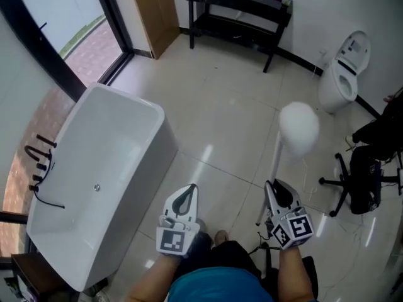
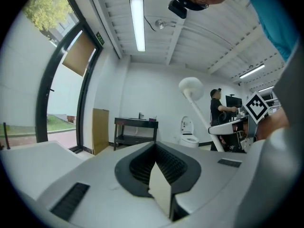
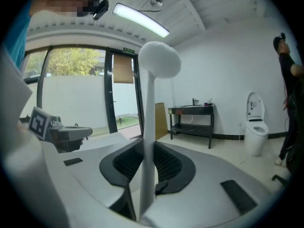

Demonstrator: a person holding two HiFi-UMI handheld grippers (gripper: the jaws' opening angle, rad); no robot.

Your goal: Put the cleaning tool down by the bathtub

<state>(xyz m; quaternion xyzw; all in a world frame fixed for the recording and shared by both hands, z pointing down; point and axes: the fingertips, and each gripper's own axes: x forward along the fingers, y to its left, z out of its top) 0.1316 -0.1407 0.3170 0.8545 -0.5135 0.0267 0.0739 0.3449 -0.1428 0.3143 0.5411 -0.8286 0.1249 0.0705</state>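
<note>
Beige floor tiles [image 1: 227, 118] run across the room, from a glazed door [image 1: 94, 36] on the left to a toilet [image 1: 340, 80] on the right.

1. The jaws of the right gripper [image 3: 146, 177] are clamped on the white shaft of the cleaning tool [image 1: 298, 128]. The grip is low on the shaft, so the round head stands above the gripper and clear of the floor. Judged a carrying hold.
2. The jaws of the left gripper [image 1: 187, 197] are together with nothing between them. It is idle, on the bathtub side.
3. The bathtub [image 1: 107, 162] is white and freestanding, to the left of both grippers. The tool is to its right, apart from it and not yet set down.
4. A black bench [image 1: 239, 8] stands against the far wall, well away from the work.

Judgement: the tool must travel left and be lowered beside the tub.
</note>
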